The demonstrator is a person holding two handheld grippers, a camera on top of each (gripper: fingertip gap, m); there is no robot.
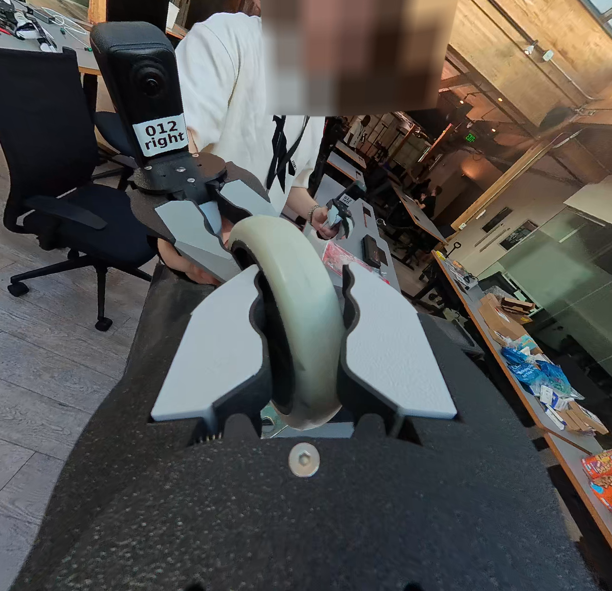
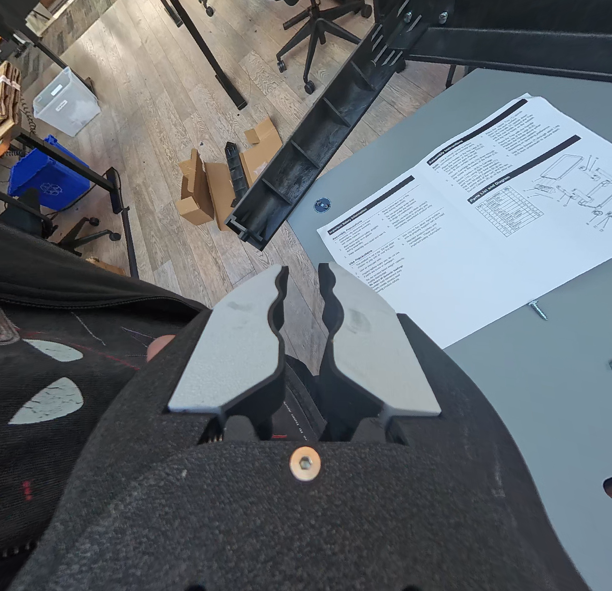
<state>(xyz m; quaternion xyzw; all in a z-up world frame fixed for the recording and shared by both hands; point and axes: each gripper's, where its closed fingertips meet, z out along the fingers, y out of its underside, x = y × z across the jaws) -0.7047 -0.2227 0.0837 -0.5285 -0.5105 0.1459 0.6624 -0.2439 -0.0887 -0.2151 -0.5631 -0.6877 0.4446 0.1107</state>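
The left gripper (image 1: 303,310) is clamped on a pale grey caster wheel (image 1: 298,313), held upright between its jaws. The right gripper (image 2: 303,278) hangs over the edge of a grey table (image 2: 496,393), jaws slightly apart and empty, near a printed instruction sheet (image 2: 463,230) and a ribbed black plastic rail (image 2: 311,154)

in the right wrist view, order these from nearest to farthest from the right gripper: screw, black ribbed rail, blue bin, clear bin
1. Screw: on the grey table, just right of the right gripper.
2. Black ribbed rail: its free end hangs just ahead of the fingertips.
3. Blue bin: on the floor, far left.
4. Clear bin: on the floor beyond the blue bin.

Screw and rail end are close to call.
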